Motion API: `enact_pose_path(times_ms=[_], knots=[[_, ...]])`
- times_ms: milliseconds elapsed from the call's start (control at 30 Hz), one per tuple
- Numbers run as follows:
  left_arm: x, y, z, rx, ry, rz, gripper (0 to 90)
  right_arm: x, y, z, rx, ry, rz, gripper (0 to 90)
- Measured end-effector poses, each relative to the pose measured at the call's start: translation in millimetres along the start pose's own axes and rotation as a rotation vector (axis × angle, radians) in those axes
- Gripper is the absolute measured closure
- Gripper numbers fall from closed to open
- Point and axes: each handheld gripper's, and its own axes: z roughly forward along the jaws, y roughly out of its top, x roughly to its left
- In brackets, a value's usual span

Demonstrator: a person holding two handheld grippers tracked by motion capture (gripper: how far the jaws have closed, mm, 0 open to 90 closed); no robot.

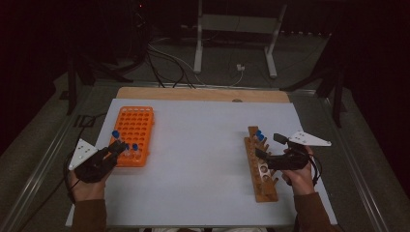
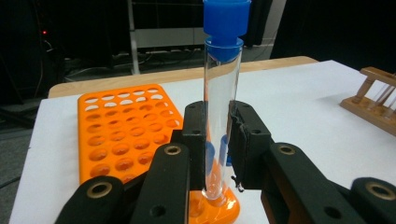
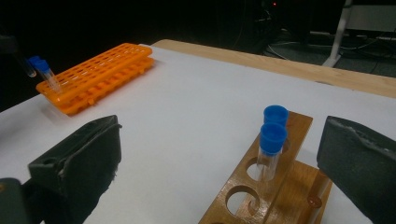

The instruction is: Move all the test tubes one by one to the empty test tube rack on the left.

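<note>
racks and tubes i'm counting on the table

i'm seeing two racks: one orange rack [image 1: 133,135] and one wooden rack [image 1: 261,166]. i'm counting three blue-capped tubes at the orange rack, one of them the tube [image 2: 220,107] i'm gripping upright at its near corner, and two blue-capped tubes [image 3: 271,149] standing in the wooden rack. i'm working two grippers, my left gripper [image 2: 217,140] and my right gripper [image 3: 219,168].

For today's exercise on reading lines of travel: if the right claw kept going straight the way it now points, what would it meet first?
Most likely the nearer blue-capped tube standing in the wooden rack. It stands between the open jaws of the right claw, just ahead; the second tube stands behind it. Depth is hard to judge, so the rack itself could come first.
</note>
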Motion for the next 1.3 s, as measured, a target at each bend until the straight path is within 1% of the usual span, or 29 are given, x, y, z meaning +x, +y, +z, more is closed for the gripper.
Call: enact_pose_path(times_ms=[167,367,500,767,967,1167,1300], knots=[[2.9,-3.3,1.0,0.002,0.021,-0.003,78.3,-0.2,-0.1,-0.3,-0.001,0.001,0.0,0.0],[6.5,-6.9,2.6,0.012,0.047,0.003,78.3,0.0,-0.1,-0.1,-0.001,0.002,-0.001,0.0],[9.2,-10.1,5.9,0.013,0.063,0.0,78.3,-0.1,-0.1,-0.2,-0.001,0.002,0.0,0.0],[11.9,-16.9,13.7,0.035,0.075,-0.003,78.3,-0.2,-0.1,-0.4,-0.003,0.005,0.002,0.0],[15.9,-21.6,16.4,0.047,0.087,-0.016,78.3,0.2,-0.1,-0.4,-0.004,0.007,0.001,0.0],[18.4,-25.5,20.1,0.061,0.087,-0.023,78.3,0.6,-0.3,-0.1,-0.002,0.009,0.001,0.0],[19.8,-29.3,23.2,0.084,0.088,-0.028,78.2,0.9,-0.4,0.1,-0.002,0.011,0.001,0.0]])
